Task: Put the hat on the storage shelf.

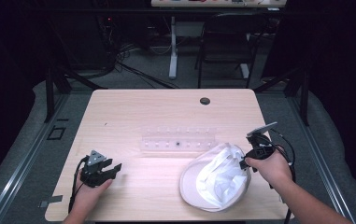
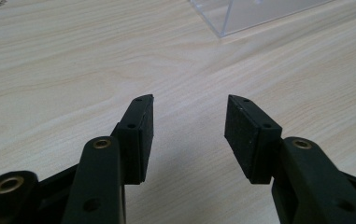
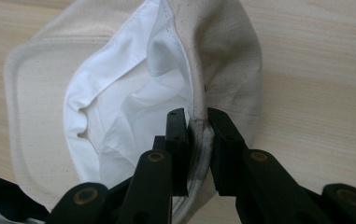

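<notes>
Left gripper (image 2: pixel 189 135) jaws apart; right gripper (image 3: pixel 198 140) jaws clamped.

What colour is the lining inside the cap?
White, against the cap's beige outer fabric; the lining shows best in the right gripper view.

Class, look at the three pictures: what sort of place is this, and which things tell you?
Probably a lab or workshop: a bare wooden table, tangled cables on the floor, and a folding chair behind.

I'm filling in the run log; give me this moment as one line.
right gripper: shut on cap rim | left gripper: open, holding nothing, over table | cap: upside down, lining up | clear tray: untouched
</notes>
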`<act>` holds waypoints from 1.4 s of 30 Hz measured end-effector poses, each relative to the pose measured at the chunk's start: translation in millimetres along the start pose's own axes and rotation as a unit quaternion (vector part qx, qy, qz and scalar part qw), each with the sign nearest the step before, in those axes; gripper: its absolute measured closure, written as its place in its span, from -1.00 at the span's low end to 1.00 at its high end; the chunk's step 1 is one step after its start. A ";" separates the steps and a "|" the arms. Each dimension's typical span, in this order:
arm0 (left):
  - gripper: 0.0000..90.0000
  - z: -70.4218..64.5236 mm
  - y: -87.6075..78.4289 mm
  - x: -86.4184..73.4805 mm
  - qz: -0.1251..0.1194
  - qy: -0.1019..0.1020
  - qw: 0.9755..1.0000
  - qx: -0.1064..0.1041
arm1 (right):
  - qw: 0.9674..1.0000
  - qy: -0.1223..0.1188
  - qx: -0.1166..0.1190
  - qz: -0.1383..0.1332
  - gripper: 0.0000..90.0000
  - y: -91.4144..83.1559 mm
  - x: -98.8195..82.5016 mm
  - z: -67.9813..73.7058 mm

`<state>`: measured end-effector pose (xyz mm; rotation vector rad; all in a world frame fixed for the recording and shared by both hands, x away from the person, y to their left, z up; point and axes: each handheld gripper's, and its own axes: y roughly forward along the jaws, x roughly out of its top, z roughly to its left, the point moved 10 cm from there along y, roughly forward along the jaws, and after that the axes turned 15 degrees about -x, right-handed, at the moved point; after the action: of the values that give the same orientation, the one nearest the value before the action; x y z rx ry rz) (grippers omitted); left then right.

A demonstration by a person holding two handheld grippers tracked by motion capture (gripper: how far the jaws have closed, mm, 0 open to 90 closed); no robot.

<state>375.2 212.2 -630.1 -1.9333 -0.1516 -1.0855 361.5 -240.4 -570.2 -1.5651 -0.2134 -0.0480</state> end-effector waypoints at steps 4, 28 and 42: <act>0.18 0.4 0.2 -0.1 0.001 0.003 1.000 0.003 | 0.999 -0.032 -0.040 0.008 0.77 -4.0 -0.2 2.4; 0.18 0.4 0.2 0.0 -0.001 0.000 1.000 0.000 | 0.993 -0.055 -0.085 0.055 0.78 -35.0 14.6 16.3; 0.18 0.1 0.4 0.2 -0.002 -0.001 1.000 -0.001 | 0.991 -0.023 -0.075 0.108 0.78 -49.6 12.6 21.4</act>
<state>375.5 211.9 -630.2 -1.9364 -0.1553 -1.0878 363.3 -218.2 -519.4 -1.7332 -0.0771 0.1448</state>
